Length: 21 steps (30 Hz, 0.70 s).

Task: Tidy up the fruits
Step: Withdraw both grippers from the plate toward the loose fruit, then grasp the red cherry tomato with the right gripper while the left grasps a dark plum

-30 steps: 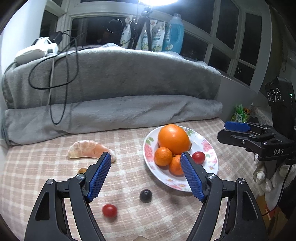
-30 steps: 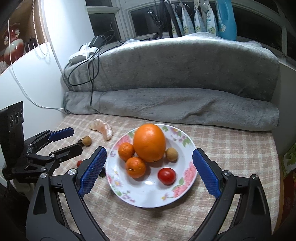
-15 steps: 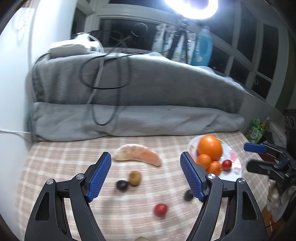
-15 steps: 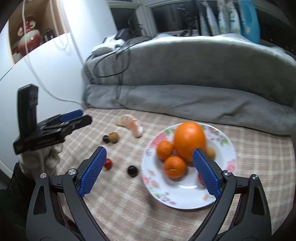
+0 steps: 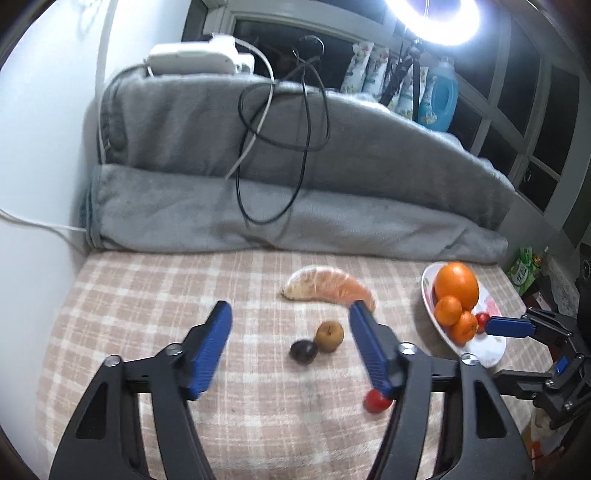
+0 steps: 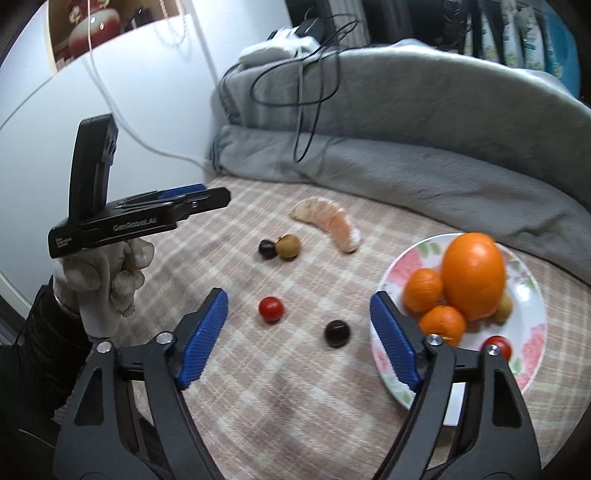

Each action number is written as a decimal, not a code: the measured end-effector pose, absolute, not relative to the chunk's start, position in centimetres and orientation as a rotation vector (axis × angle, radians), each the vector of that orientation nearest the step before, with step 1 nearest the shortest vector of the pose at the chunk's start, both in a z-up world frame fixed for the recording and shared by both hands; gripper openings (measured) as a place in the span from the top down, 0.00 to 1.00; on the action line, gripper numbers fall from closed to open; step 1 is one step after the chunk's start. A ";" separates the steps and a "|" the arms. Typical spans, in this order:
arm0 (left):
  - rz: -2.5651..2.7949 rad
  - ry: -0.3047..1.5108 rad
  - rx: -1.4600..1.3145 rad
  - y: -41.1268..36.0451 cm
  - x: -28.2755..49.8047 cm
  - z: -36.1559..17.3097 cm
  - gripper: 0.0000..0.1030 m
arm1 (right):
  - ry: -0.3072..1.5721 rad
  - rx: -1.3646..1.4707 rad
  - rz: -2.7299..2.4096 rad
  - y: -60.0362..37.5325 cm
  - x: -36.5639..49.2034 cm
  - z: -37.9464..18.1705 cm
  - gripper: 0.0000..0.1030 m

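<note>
A beige and white checked cloth [image 5: 155, 295] is spread over the flat surface, and grey fleece blankets [image 5: 332, 177] are heaped along its far edge, with black and white cables [image 5: 288, 122] draped across them. A plain white wall [image 5: 40, 147] is seen at the left. Dark, white-framed window panes [image 5: 532, 122] are lit from above by a bright ring light [image 5: 432, 18].

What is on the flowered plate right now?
On the plate sit a large orange, two small mandarins, a tan round fruit partly hidden behind the orange, and a cherry tomato partly covered by the right gripper's frame.
</note>
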<state>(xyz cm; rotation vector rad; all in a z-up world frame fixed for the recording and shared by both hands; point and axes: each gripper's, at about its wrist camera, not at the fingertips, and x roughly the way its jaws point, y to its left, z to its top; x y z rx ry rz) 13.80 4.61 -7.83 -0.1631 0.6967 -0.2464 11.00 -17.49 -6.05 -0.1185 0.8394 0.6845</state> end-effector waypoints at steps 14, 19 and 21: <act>-0.342 0.843 -0.120 2.7 14.9 -12.3 0.66 | 0.947 -0.180 0.743 -13.0 11.5 -10.2 0.56; -0.338 0.863 -0.098 2.4 15.7 -12.9 0.69 | 0.969 -0.190 0.730 -12.1 12.5 -10.9 0.56; -0.337 0.863 -0.089 2.3 15.8 -12.8 0.70 | 0.975 -0.188 0.730 -12.0 12.7 -11.0 0.58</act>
